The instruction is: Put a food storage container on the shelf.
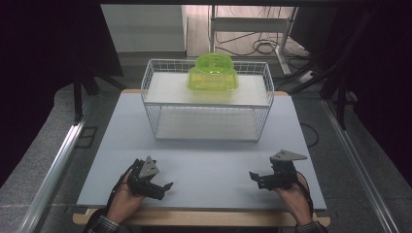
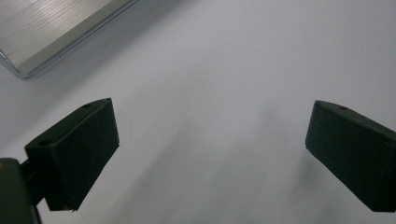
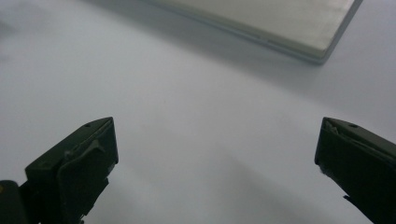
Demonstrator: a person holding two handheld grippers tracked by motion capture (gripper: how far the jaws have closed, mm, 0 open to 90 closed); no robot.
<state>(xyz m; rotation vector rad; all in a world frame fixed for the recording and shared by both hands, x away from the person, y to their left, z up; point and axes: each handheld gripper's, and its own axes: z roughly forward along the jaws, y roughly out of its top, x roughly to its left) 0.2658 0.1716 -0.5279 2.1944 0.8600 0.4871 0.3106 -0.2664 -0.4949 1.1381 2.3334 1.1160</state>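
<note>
Nearest the person, at the front edge of the table, the 2 grippers rest low over the bare surface. The left gripper points inward and to the right; its own view has the jaws spread wide with nothing between them but grey tabletop. The right gripper points inward and to the left, its jaws likewise wide apart and empty in its own view.

Beyond them, across a stretch of table, stands the white wire basket, its long axis running left to right across the table. Inside it, on the raised shelf and toward the back, sits the green plastic container, upright and slightly right of the basket's middle.

So the container lies straight ahead of both grippers, well apart from each and higher than either. It looks a touch closer to the right gripper, though the difference seems small; a reach would likely have to go forward and up over the basket's front rim.
</note>
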